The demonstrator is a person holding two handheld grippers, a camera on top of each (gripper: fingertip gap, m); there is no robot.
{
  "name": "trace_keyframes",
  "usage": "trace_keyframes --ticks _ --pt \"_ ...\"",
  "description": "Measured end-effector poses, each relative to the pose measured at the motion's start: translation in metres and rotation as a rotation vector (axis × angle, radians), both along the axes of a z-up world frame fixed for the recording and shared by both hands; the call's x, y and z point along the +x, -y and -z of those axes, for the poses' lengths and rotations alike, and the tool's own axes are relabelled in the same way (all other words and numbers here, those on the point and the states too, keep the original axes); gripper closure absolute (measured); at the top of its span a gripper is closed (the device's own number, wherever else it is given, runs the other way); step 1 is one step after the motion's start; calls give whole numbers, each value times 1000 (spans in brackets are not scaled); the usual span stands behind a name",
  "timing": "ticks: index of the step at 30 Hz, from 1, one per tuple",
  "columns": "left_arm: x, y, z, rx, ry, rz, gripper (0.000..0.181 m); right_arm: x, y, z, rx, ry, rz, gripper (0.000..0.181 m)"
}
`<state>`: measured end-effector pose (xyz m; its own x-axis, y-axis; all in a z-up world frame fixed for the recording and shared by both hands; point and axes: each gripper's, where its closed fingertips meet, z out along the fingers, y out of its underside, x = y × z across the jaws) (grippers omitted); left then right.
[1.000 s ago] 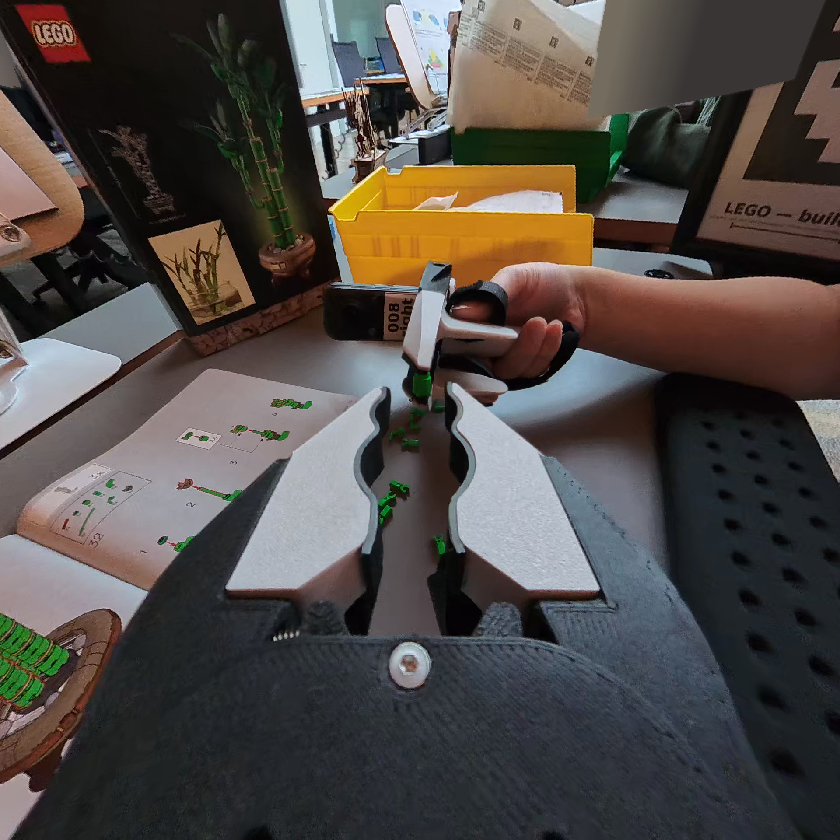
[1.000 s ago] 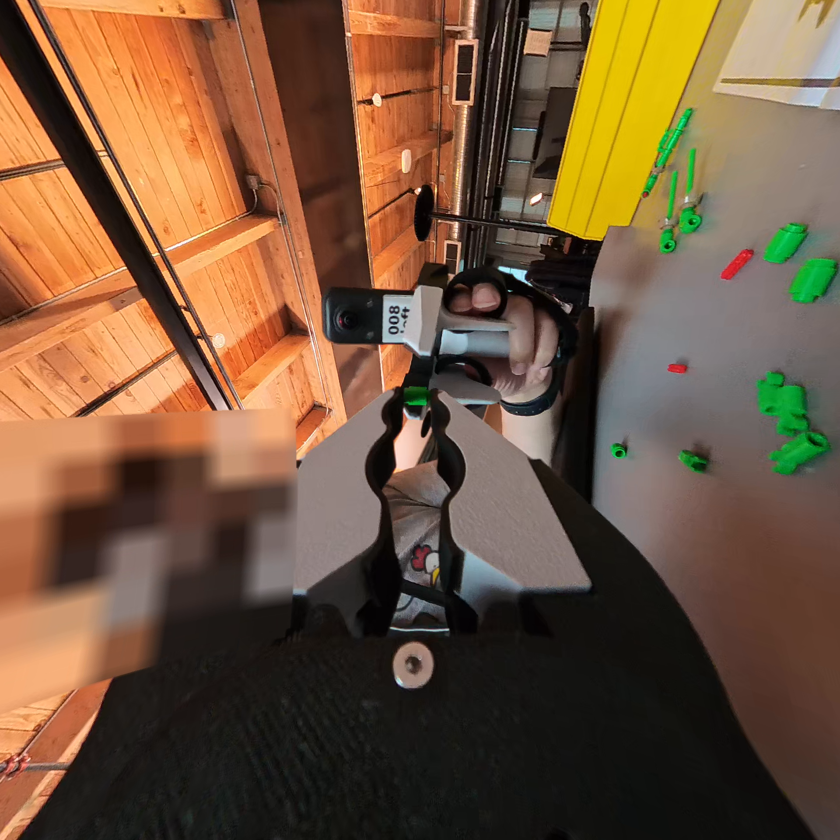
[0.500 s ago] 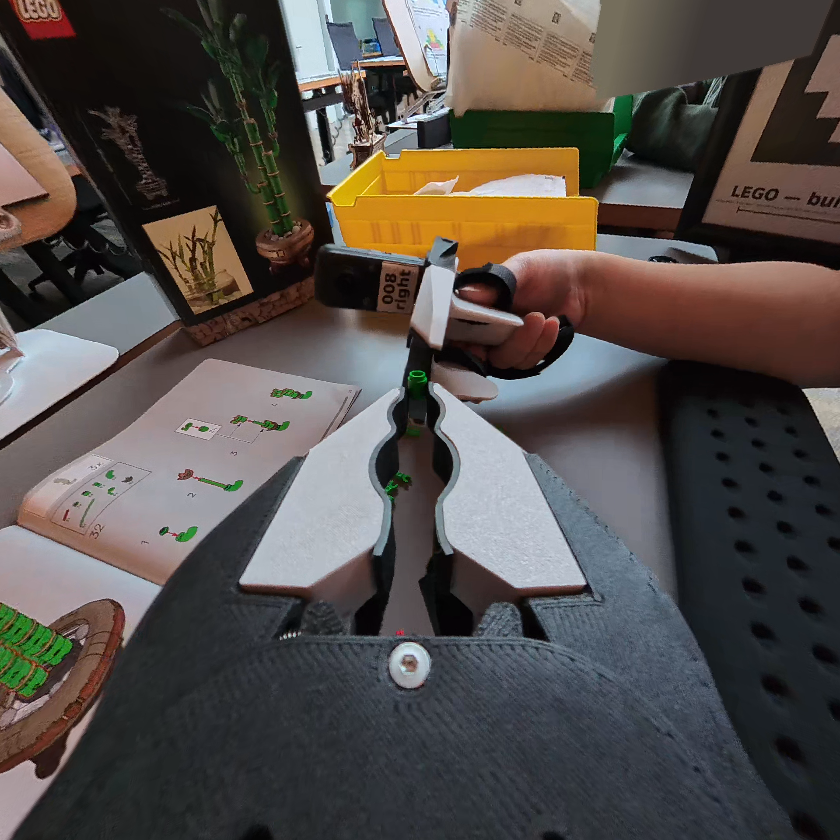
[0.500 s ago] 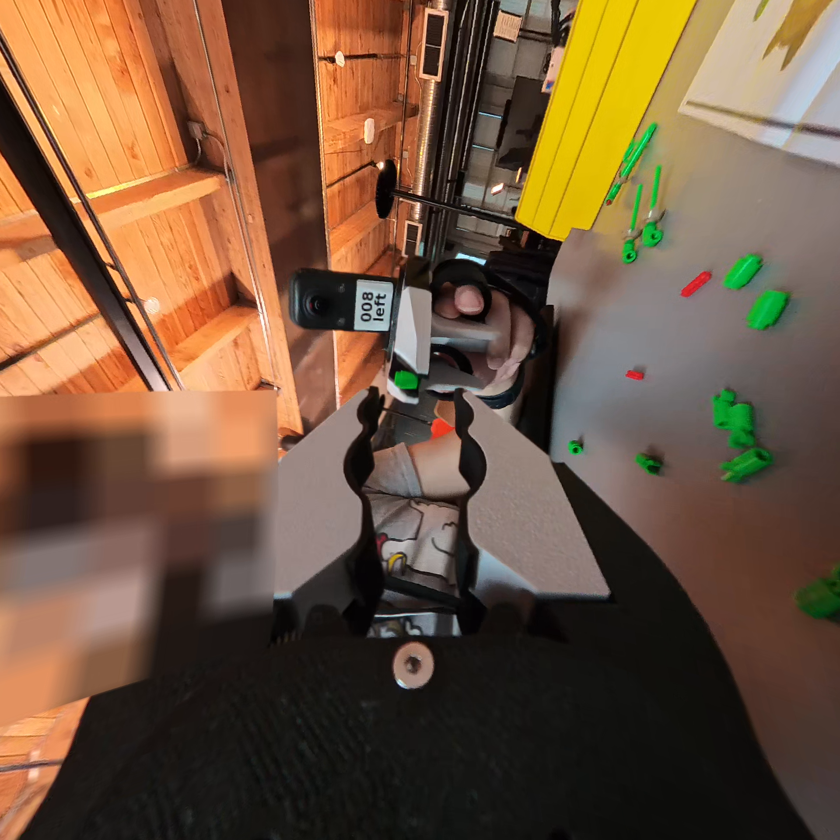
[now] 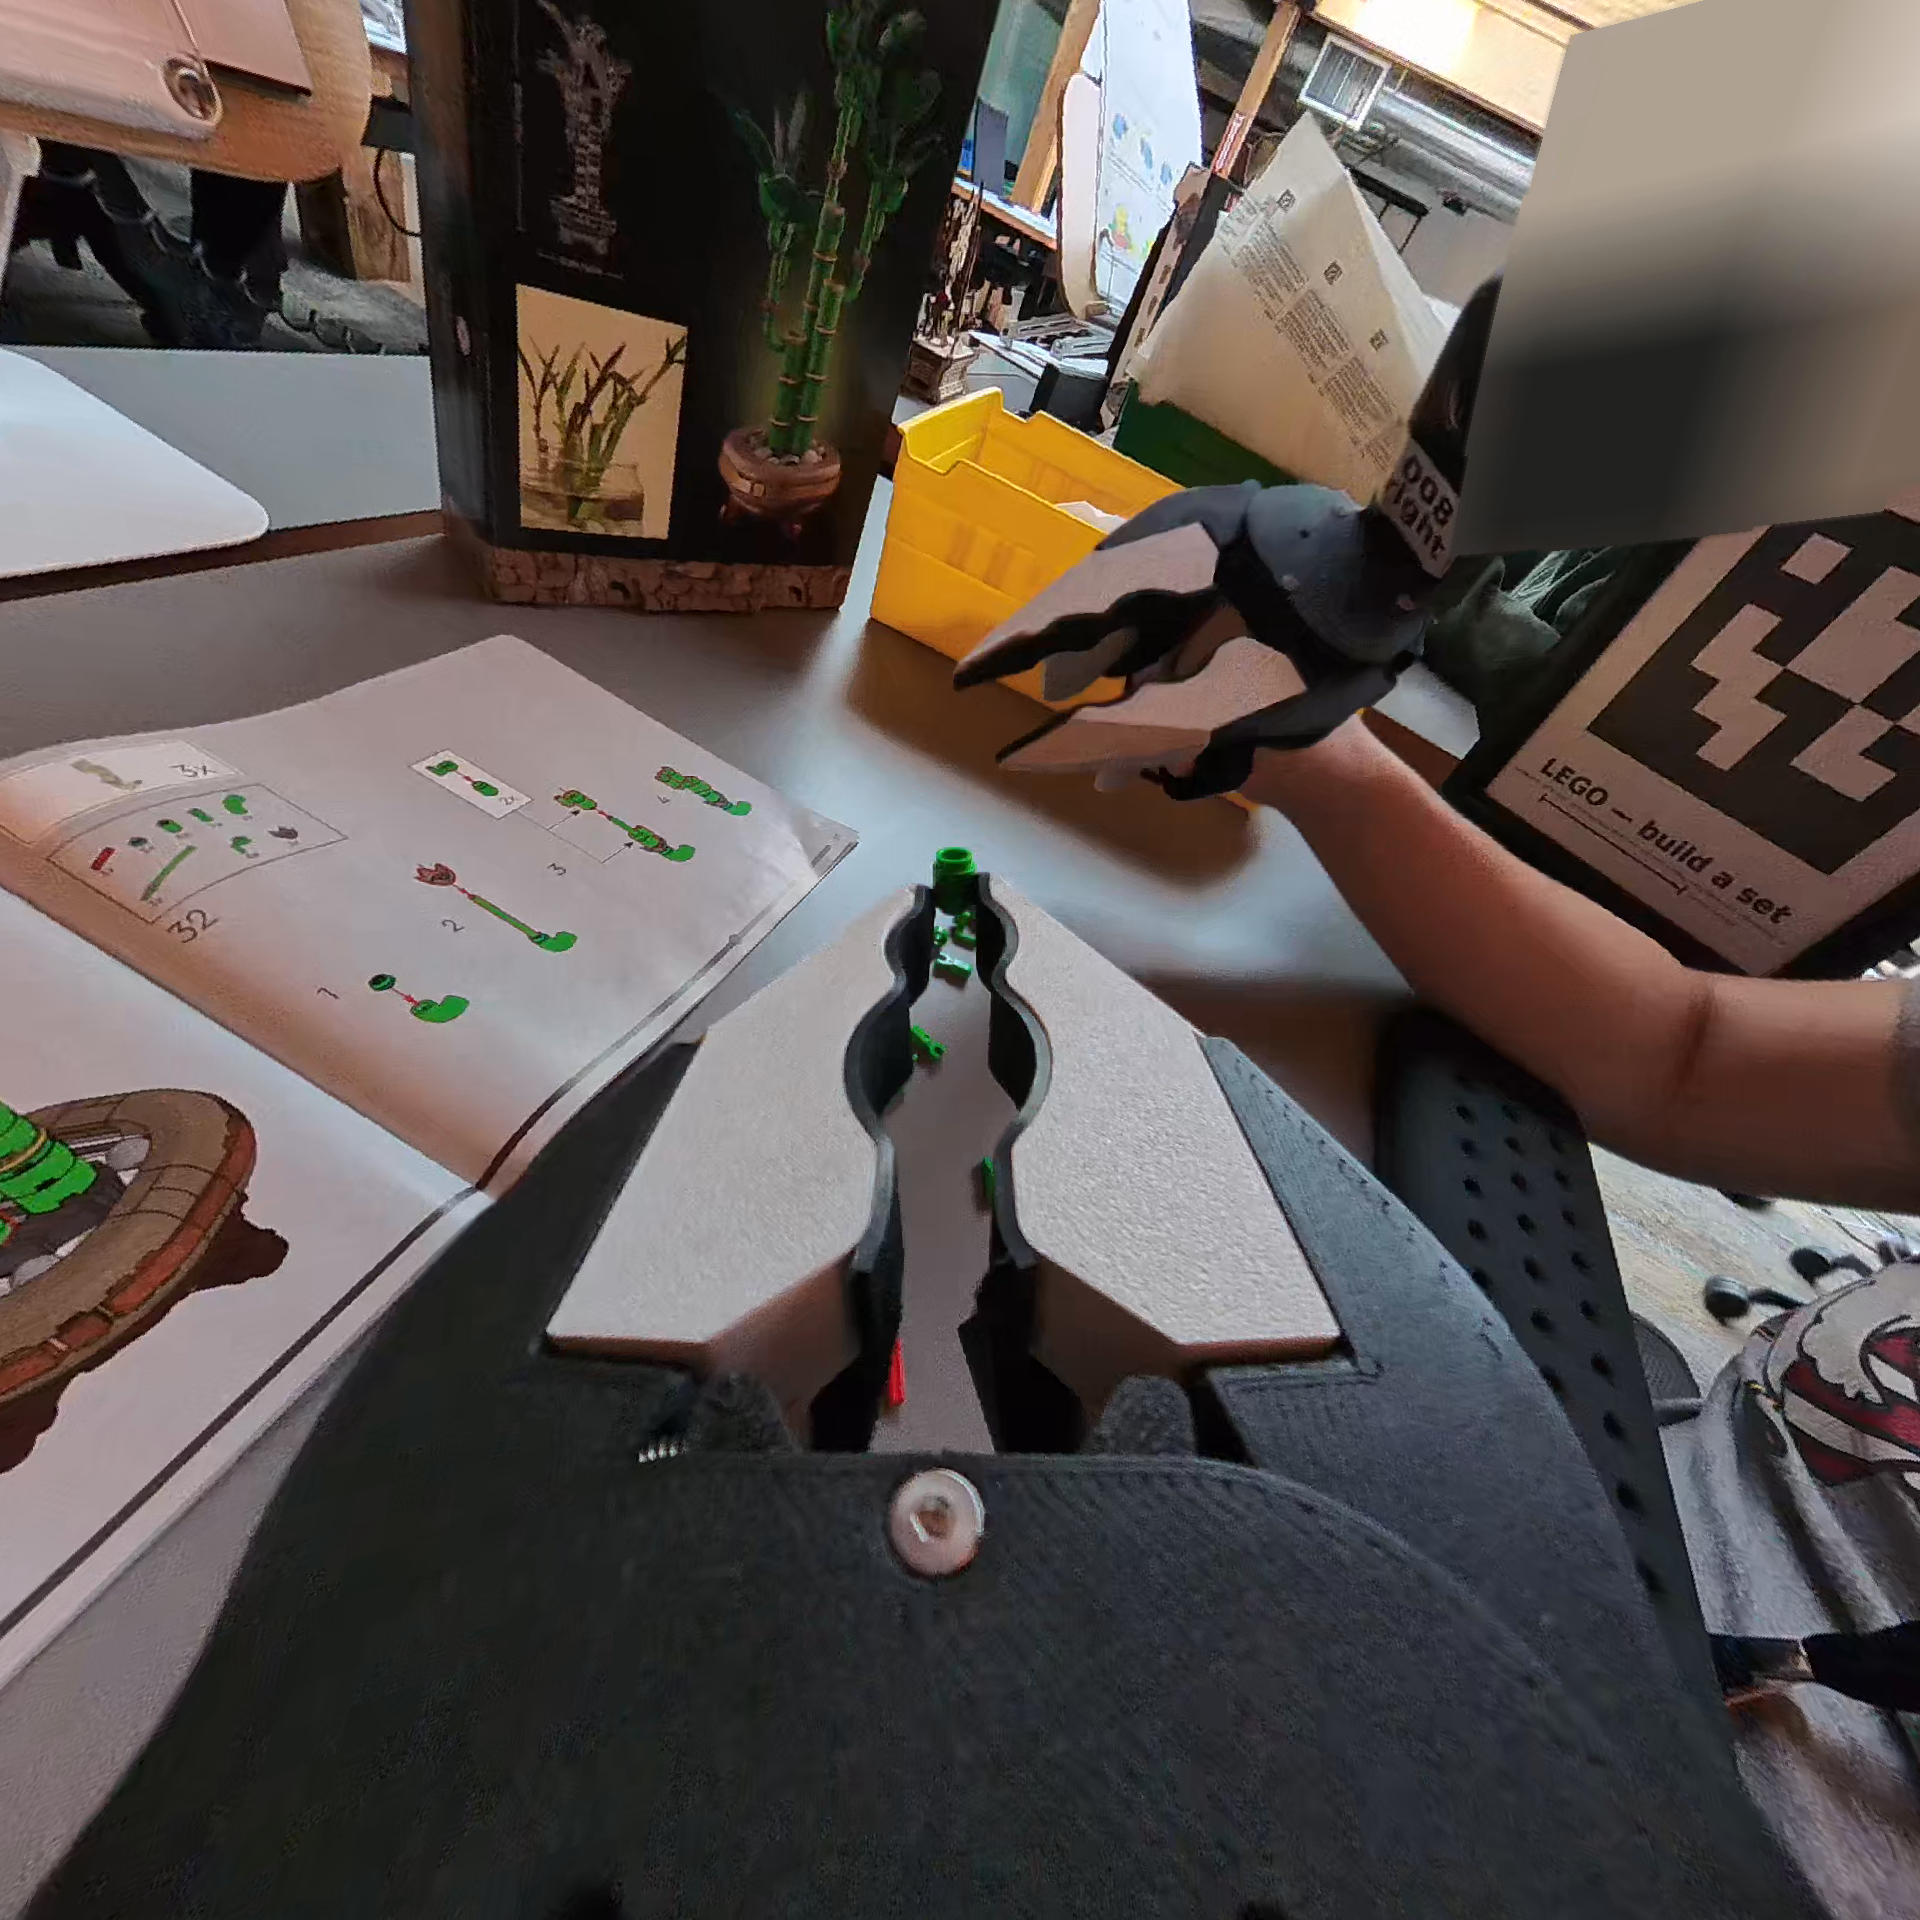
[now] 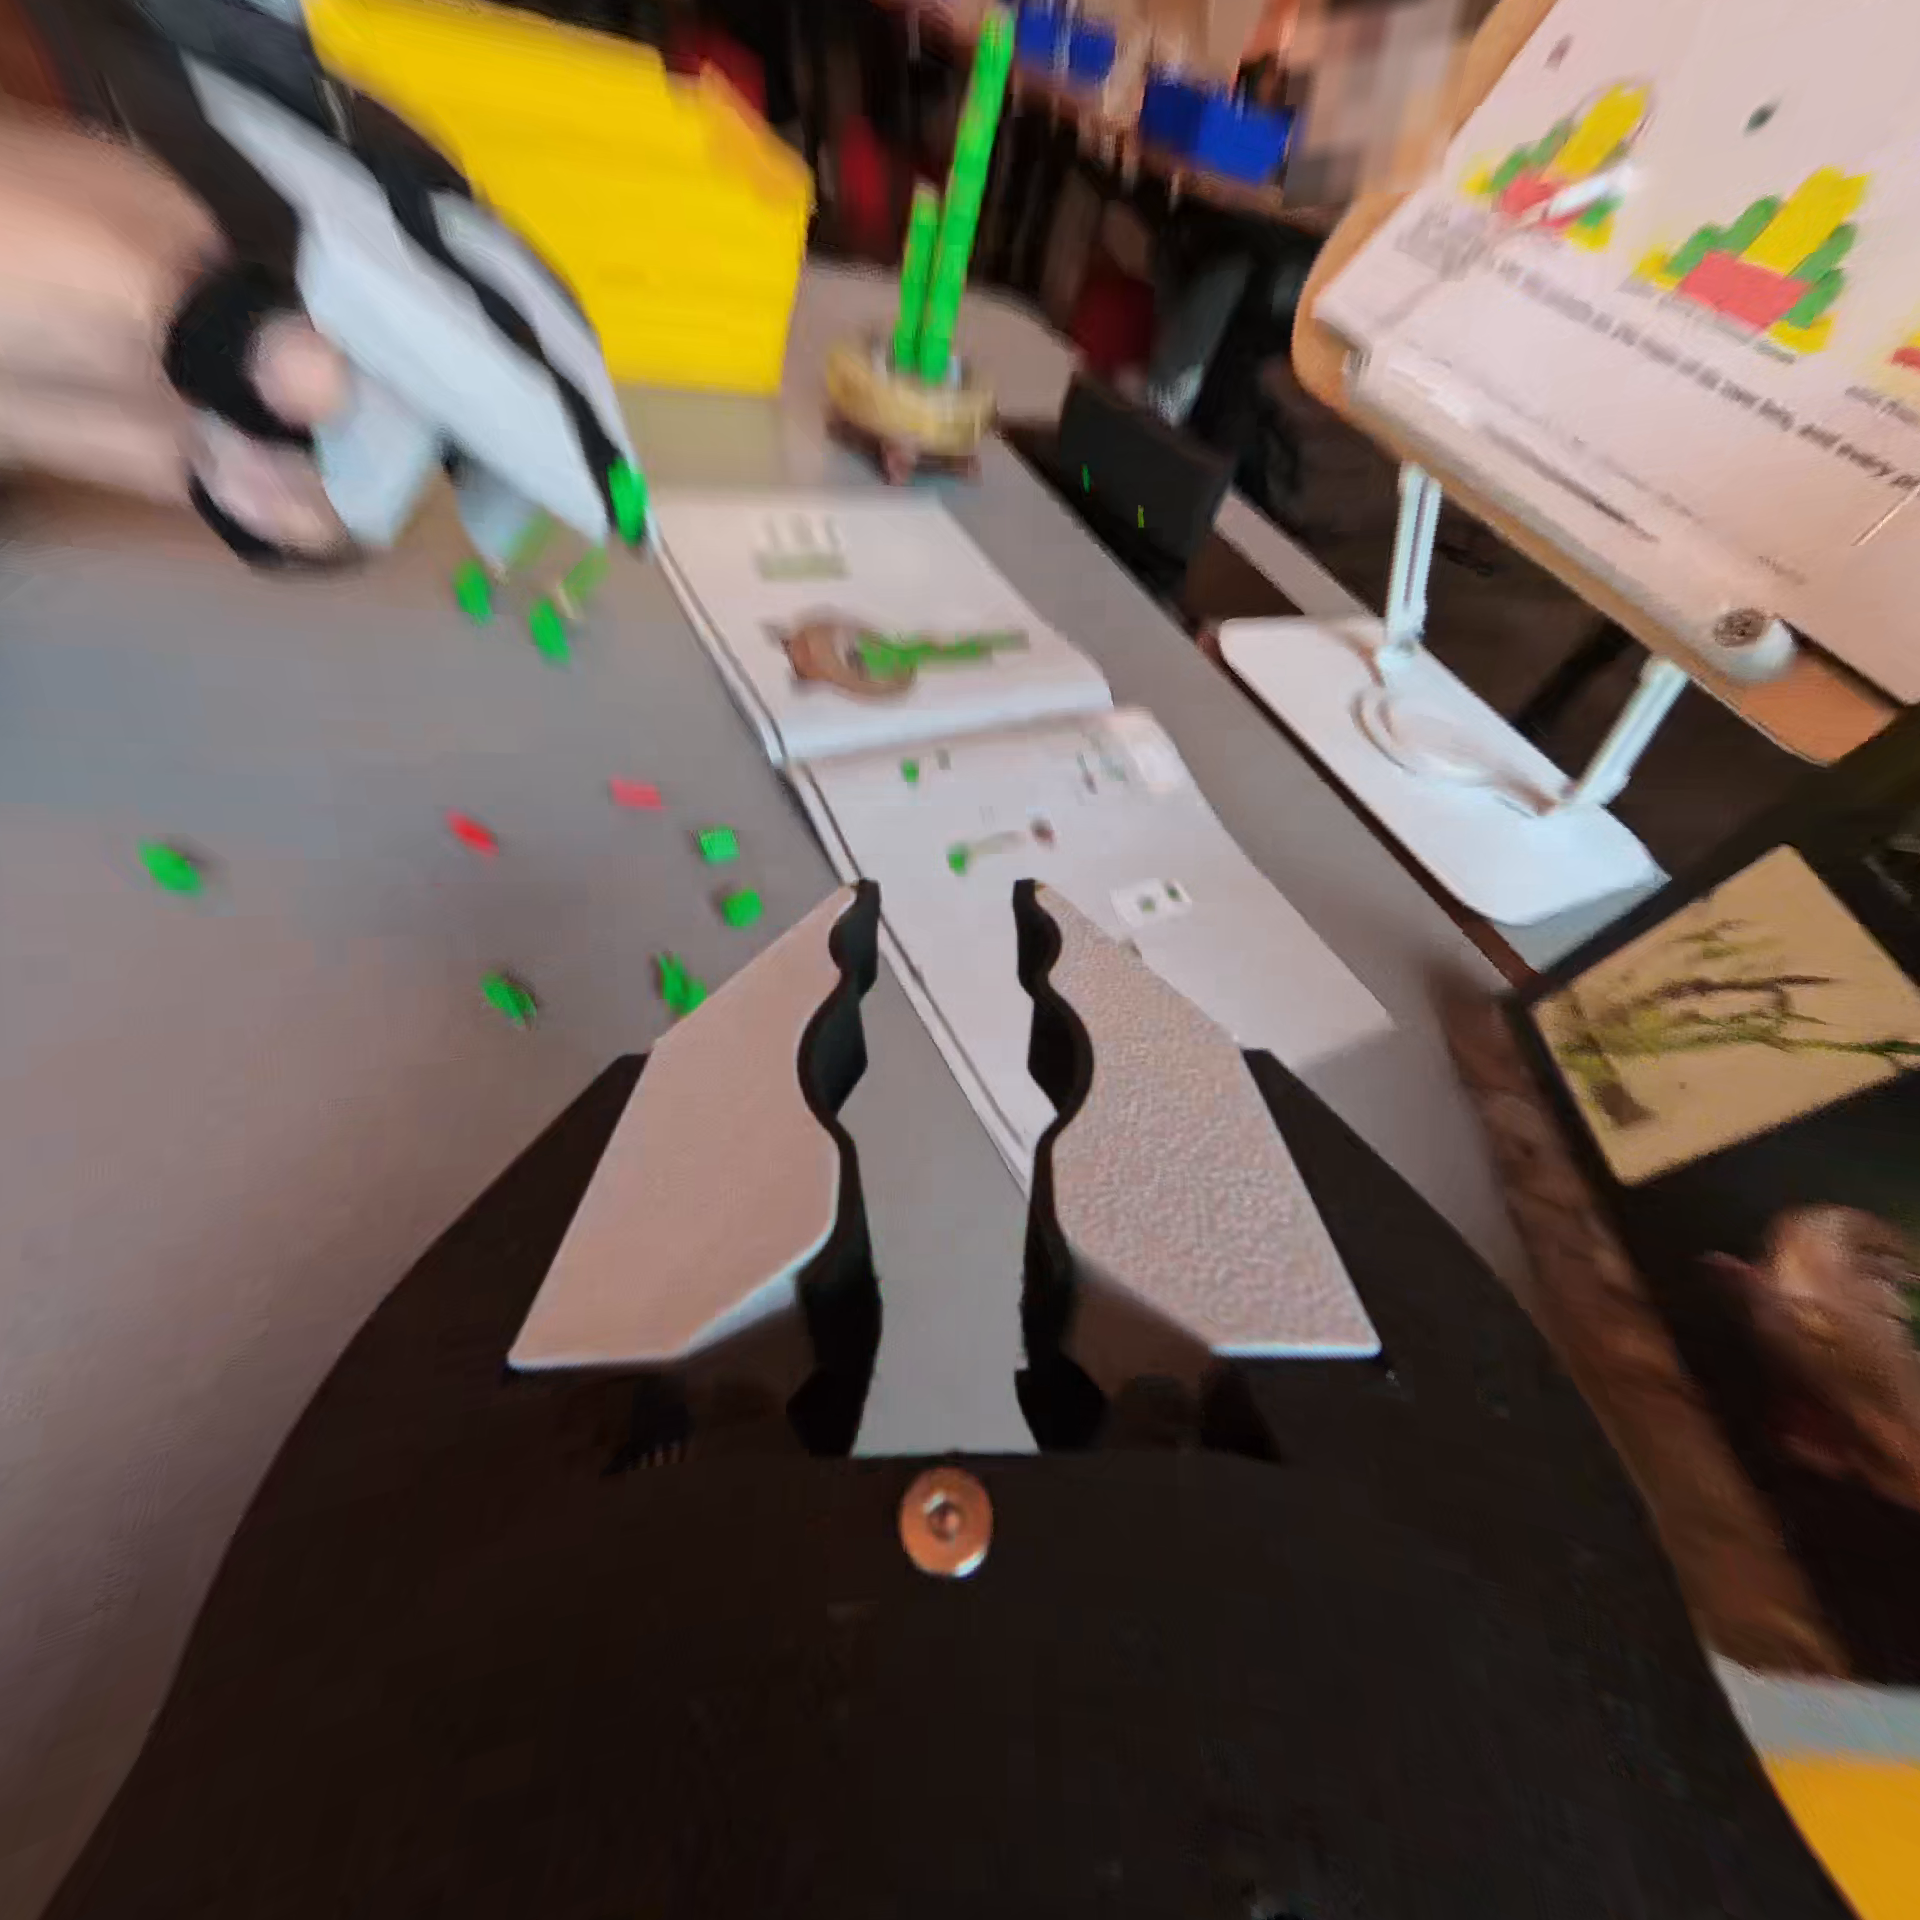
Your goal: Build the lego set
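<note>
My left gripper (image 5: pixel 951 902) is shut on a small round green piece (image 5: pixel 952 868) that sticks out above its tips, held over the grey table. It also shows blurred in the right wrist view (image 6: pixel 623 520), with the green piece (image 6: pixel 627 497) at its tip. My right gripper (image 6: pixel 945 899) is open and empty above the table. In the left wrist view it (image 5: pixel 982 715) hovers to the right, in front of the yellow bin. Several loose green pieces (image 6: pixel 509 997) and two red pieces (image 6: pixel 473 831) lie on the table. A partly built bamboo in a pot (image 6: pixel 925 343) stands at the back.
The open instruction booklet (image 5: pixel 416 883) lies left of my left gripper. The set's box (image 5: pixel 665 291) and a yellow bin (image 5: pixel 997 520) stand behind it. A black perforated mat (image 5: pixel 1507 1195) lies at the right, a white stand (image 6: pixel 1455 790) with a board beyond the booklet. Spacing between my two grippers at the tips: around 10 cm.
The right gripper held the green piece at first. The left gripper shut on it, the right opened, let go and swung away to the right, turning from facing upward toward the table.
</note>
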<state>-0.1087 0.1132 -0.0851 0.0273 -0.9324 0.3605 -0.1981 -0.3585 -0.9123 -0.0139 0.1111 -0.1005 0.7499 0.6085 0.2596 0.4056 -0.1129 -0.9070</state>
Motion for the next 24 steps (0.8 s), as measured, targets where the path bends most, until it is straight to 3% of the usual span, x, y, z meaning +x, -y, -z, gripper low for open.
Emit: trace_keyframes --ticks 4,9,17,24 --pt "3 1 17 -26 -84 -1 176 17 10 44 -163 272 5 159" --pt "7 4 39 5 -209 -3 176 22 21 79 -306 397 -34 163" --pt "10 16 43 19 -250 35 176 34 38 84 -502 284 -9 168" --pt "9 17 42 -3 -254 36 176 46 55 89 -694 231 113 169"
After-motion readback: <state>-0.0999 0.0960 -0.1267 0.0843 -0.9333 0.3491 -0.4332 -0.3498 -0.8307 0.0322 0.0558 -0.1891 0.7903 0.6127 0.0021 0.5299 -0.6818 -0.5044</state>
